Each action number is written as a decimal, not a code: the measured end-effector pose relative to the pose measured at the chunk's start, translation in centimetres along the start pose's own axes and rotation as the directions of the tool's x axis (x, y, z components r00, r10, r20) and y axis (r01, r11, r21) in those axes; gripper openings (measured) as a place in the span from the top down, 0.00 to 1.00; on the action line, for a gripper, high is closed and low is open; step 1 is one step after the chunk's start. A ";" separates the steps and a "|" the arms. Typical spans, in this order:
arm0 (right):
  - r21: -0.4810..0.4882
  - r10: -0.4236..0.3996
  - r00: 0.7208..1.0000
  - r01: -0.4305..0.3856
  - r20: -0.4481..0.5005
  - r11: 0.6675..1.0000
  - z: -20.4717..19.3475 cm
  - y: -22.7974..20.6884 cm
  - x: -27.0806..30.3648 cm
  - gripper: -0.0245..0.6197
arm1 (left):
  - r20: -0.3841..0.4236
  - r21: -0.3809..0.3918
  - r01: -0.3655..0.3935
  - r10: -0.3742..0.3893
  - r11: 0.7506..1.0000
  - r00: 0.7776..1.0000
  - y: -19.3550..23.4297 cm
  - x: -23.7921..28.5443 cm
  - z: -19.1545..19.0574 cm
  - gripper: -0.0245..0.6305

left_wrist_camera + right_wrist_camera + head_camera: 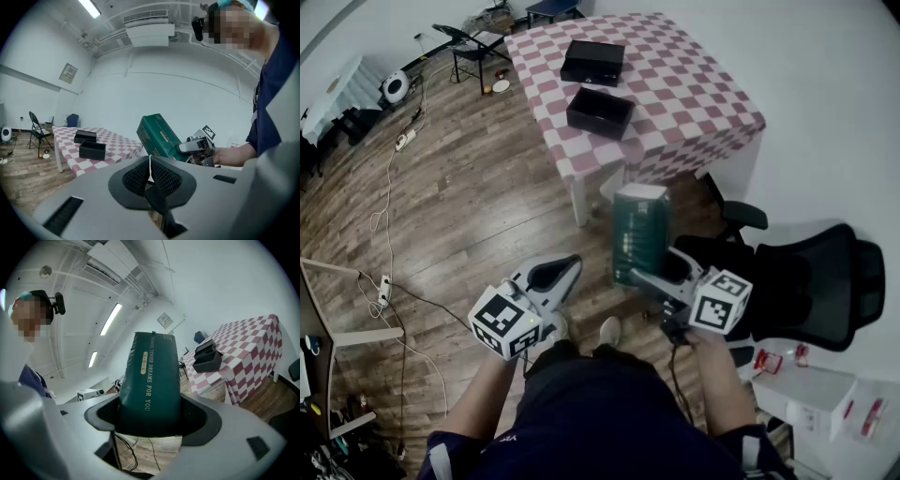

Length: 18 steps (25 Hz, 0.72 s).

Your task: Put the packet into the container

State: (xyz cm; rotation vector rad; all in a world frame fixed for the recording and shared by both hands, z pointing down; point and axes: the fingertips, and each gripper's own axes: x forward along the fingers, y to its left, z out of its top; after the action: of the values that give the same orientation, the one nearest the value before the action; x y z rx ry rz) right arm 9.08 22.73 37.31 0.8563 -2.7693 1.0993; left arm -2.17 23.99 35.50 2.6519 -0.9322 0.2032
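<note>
Floor: wood planking (459,187) under the whole area.
Table: a white-legged table under a red-and-white checked cloth (694,84) stands ahead of the person, well apart from both grippers.
Office chair: a black office chair (806,281) stands on the person's right, near the right gripper and between it and the wall.
Folding chair: a dark folding chair (469,42) stands beyond the table's far left corner.
Containers: two black containers sit on the cloth, apart from each other. The nearer container (600,112) is by the table's near edge and is open-topped. The farther container (593,62) lies behind it and appears lidded, though the view is too small to be sure.
Cables: a white power strip (405,141) and its lead lie on the floor to the left.
Packet: a dark green packet (639,234) with gold lettering is held in the air in front of the person, tilted toward the table and not yet over it.
Right gripper: the right gripper (652,272) has its jaws spread wide and clamped on the packet's lower end, with the pads pressing both sides.
Left gripper: the left gripper (555,275) has its pads pressed together with nothing between them. It is beside the packet without touching it.
</note>
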 end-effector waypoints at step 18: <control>0.036 -0.027 1.000 0.027 -0.015 0.999 -1.1 -1.4 -1.1 0.35 | 0.003 -0.023 -0.011 0.011 1.000 1.000 -0.9 0.8 -0.8 0.92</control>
State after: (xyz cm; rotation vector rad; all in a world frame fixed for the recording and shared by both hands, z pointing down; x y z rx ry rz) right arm 10.56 23.10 38.72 0.8831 -2.7259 1.1507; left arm -0.98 24.48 36.24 2.6279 -0.9452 0.1896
